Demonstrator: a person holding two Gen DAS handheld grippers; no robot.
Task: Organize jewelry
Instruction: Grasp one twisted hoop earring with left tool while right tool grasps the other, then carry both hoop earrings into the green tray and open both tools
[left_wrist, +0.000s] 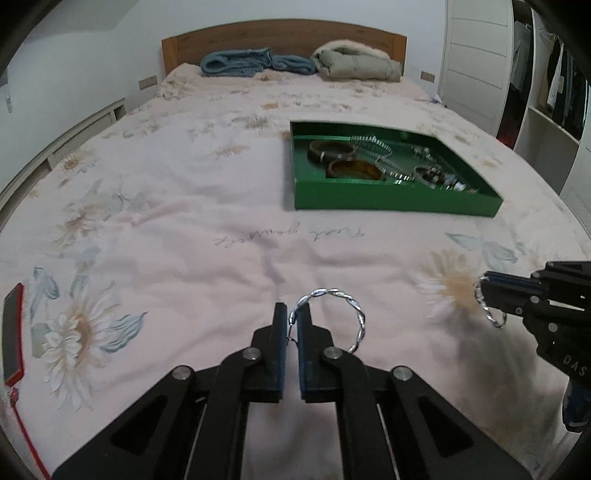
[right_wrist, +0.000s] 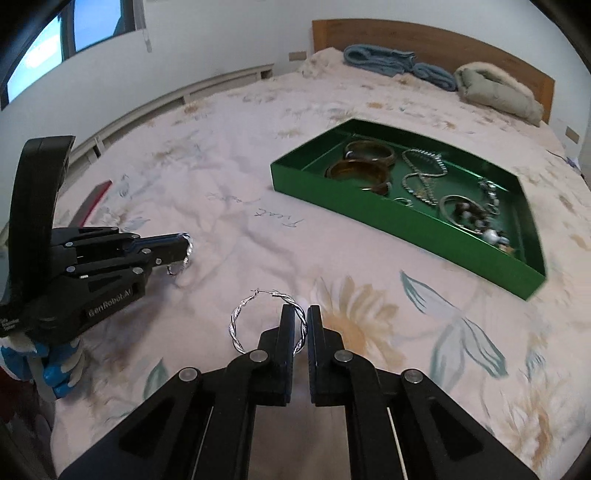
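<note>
Each gripper holds one twisted silver hoop earring: the left gripper (left_wrist: 291, 321) pinches the first hoop (left_wrist: 356, 314), the right gripper (right_wrist: 301, 325) the second hoop (right_wrist: 236, 325). Both hang above the bedspread, near the green tray (right_wrist: 406, 225), probably to go inside it.

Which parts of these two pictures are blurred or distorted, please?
Left wrist view: the tray's jewelry smears at its right end, the right gripper and its hoop are soft, and the fisheye bows the bed's edges. Right wrist view: the tray's near corner streaks; the held hoop stays sharp.
</note>
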